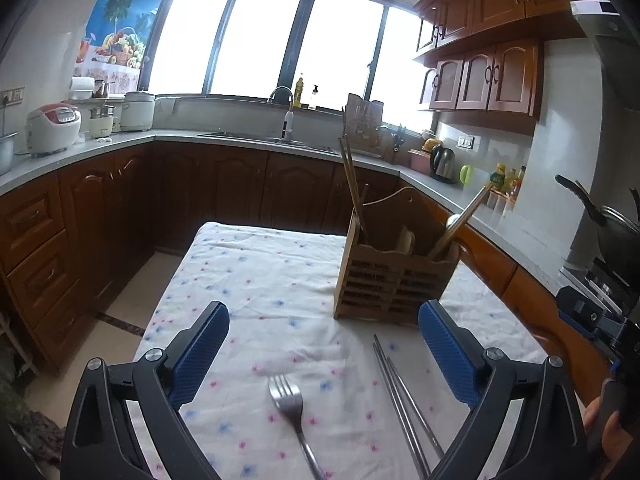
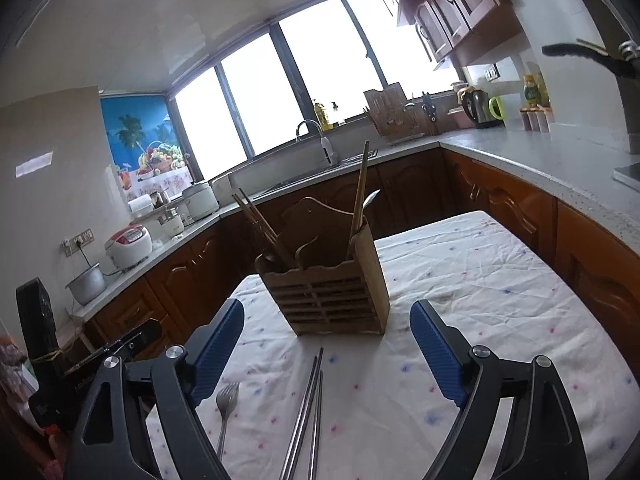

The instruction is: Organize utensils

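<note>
A wooden slatted utensil holder stands on the table and holds wooden chopsticks and a wooden-handled utensil. A metal fork and a pair of metal chopsticks lie on the floral tablecloth in front of the holder. My left gripper is open and empty, above the fork. My right gripper is open and empty, above the metal chopsticks.
Dark wood cabinets and a grey counter wrap around the table. The counter carries rice cookers, a sink with tap, a kettle and a pan. The other gripper shows at the right edge of the left wrist view.
</note>
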Available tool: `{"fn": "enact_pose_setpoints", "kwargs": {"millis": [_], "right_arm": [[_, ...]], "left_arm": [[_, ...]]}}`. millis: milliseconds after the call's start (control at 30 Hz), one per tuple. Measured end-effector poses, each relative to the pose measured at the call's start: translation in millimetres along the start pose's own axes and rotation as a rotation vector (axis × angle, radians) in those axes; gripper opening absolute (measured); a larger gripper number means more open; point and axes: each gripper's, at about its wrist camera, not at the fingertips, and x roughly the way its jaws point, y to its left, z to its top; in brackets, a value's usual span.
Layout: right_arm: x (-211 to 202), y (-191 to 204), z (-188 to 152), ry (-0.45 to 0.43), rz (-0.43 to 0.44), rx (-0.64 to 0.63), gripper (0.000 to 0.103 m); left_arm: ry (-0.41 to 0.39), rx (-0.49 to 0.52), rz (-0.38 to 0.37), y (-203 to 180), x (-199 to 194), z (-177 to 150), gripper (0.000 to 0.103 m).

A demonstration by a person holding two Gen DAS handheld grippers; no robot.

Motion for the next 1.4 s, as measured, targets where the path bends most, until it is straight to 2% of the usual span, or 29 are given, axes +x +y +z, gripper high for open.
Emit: {"fn": "enact_pose_setpoints", "kwargs": {"millis": [333,733,1000,1233,1400], "right_arm": [[-34,14,-13,-0.033,-0.028,-0.068,0.098],[-59,30,-44,-0.083,-0.039,-0.155,0.102],[-63,37,-60,-0.095,-0.037,-0.214,0.102],[-67,34,-74,-0.103,-0.036,-0.215,0.103],[-69,32,-81,-0.103,-0.038,-0.216,0.103]], "left_arm": [[0.019,0.018,0.027,6,-35,-13,0.102],[-0.045,0.116,0.081,3,-77,-34,0.102],[-0.066,0.168,0.109,0,-87,-54,0.102],[-0.077,0.156,0.134,8,-90,-62,0.102],[-0.042,0.162,0.149,11,-83,-69,0.102]]}}
